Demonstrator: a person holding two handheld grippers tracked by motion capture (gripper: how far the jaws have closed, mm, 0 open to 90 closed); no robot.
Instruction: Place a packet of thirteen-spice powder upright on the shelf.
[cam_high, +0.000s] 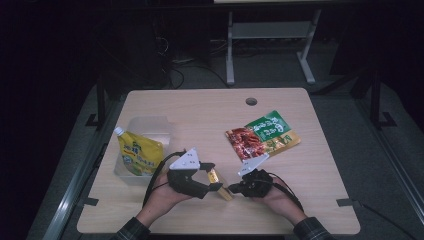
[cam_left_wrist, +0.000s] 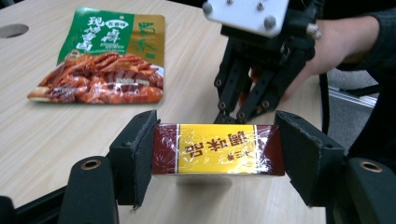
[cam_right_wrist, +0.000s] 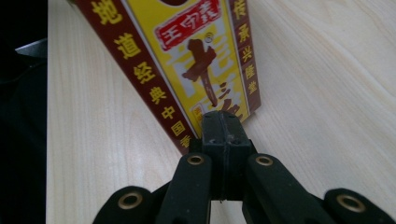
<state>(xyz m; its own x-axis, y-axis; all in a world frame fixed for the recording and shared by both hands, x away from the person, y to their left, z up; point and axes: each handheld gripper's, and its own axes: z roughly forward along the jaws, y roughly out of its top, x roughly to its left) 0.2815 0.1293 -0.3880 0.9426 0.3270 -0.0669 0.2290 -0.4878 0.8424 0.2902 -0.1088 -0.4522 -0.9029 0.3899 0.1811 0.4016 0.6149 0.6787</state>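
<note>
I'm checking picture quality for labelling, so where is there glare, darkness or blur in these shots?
High view: room beyond the table is nearly black, and things look small and soft. Left gripper view: sharp, with glints on the wrap of the yellow box between the left claw jaws. Right gripper view: evenly lit; the right claw close up looks slightly soft.

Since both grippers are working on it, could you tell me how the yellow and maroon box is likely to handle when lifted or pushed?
The yellow and maroon box looks stiff: its edges stay straight between the left gripper jaws. Its glossy clear wrap may make it slippery. Being flat, it would probably slide on the wooden table rather than roll. The right gripper, jaws together, meets its end.
</note>
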